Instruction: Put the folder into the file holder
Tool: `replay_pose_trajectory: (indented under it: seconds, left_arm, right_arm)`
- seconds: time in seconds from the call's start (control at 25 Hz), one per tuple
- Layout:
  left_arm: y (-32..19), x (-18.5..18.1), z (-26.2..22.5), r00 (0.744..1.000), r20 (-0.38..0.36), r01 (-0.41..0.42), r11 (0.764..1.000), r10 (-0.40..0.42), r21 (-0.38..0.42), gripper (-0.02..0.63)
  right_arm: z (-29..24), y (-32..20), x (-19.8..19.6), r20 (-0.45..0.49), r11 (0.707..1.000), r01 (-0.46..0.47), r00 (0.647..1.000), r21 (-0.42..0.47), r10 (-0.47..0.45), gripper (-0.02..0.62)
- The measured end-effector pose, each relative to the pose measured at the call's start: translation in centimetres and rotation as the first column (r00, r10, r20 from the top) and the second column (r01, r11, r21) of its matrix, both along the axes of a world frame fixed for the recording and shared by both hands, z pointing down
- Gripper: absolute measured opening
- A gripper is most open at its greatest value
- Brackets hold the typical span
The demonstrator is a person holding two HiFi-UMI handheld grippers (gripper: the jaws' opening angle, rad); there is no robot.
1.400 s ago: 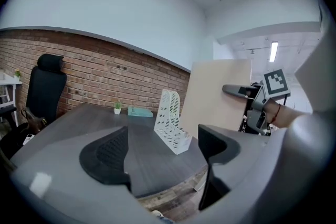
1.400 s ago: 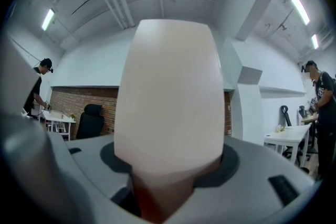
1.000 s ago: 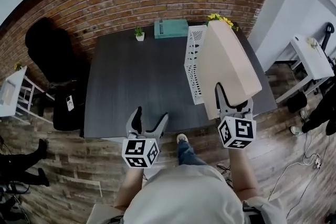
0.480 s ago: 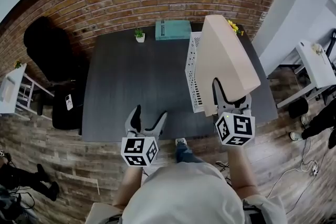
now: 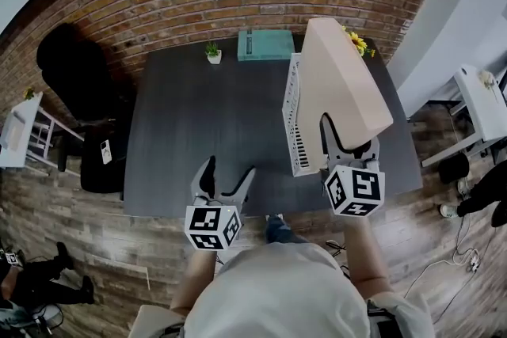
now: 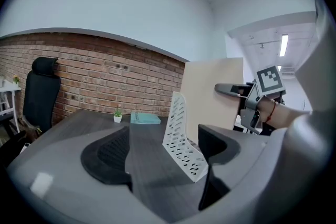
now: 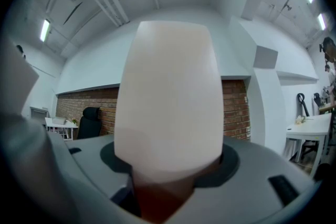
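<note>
My right gripper is shut on the near edge of a beige folder, held upright above the table's right side. In the right gripper view the folder fills the space between the jaws. A white perforated file holder stands on the dark table just left of the folder; the folder's lower edge hangs over it. The left gripper view shows the holder ahead with the folder behind it. My left gripper hovers open at the table's near edge, holding nothing.
A teal box and a small potted plant sit at the table's far edge by the brick wall. Yellow flowers peek out behind the folder. A black office chair stands to the left, a white desk to the right.
The right gripper has carried the folder slightly left and farther over the file holder. The left gripper has barely moved.
</note>
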State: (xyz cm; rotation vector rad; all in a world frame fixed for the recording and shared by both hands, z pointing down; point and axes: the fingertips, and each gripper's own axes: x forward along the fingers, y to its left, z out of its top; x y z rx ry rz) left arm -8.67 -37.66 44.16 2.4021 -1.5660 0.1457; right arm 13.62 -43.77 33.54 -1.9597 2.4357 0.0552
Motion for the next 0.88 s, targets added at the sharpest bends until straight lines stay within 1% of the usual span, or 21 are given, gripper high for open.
replay_pose_trajectory:
  seconds: [0.36, 0.68, 0.88]
  left_arm:
    - [-1.4, -0.3, 0.3, 1.000, 0.004, 0.024, 1.000, -0.024, -0.011, 0.403]
    - [-2.1, -0.2, 0.6, 1.000, 0.000, 0.022, 1.000, -0.022, -0.022, 0.403]
    - [-2.1, 0.4, 1.0, 1.000, 0.001, 0.012, 0.999, -0.012, -0.031, 0.403]
  right_arm:
    - [0.0, -2.5, -0.6, -0.001, 1.000, -0.009, 1.000, -0.011, 0.009, 0.288]
    - [-0.1, -2.9, -1.1, -0.015, 1.000, -0.025, 1.000, 0.007, 0.025, 0.290]
    - [1.1, -2.8, -1.4, 0.015, 0.997, -0.071, 0.997, -0.036, 0.072, 0.290]
